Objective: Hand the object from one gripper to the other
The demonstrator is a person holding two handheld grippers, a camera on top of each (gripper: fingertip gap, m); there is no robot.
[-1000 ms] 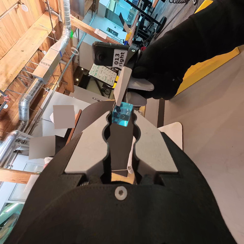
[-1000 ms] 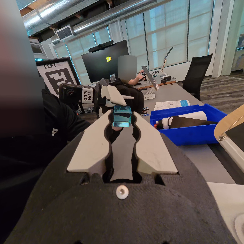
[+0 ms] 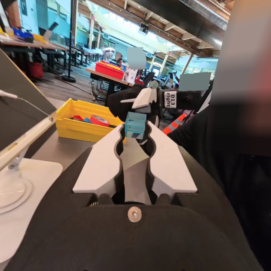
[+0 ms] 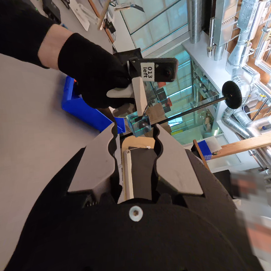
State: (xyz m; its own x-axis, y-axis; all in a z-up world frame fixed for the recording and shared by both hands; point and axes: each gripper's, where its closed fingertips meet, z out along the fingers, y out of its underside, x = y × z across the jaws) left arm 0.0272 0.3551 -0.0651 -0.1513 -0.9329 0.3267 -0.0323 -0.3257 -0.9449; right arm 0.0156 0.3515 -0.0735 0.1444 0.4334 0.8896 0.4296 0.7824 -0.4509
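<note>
A clear teal cube [image 3: 135,126] sits between the tips of my left gripper [image 3: 134,127], which is shut on it in mid-air above the grey table [image 3: 66,146]. Beyond it, a black-gloved hand holds my right gripper [image 3: 141,102] just above the cube. In the right wrist view the cube [image 4: 138,126] lies between my right gripper's [image 4: 134,126] spread fingers, with a gap on each side. The left gripper's pale finger [image 4: 139,95] presses on the cube there, and a gloved hand [image 4: 90,76] holds that gripper.
A yellow bin [image 3: 82,132] with tape rolls stands on the table to the left. A dark panel on a white base [image 3: 33,176] is at the near left. A blue bin [image 4: 88,111] lies behind the gloved hand. A black sleeve [image 3: 212,146] fills the right. The tips of both grippers are at nearly the same place.
My right gripper's jaws have spread and let go of the cube. My left gripper still grips it. Both cameras have swung round to new angles.
</note>
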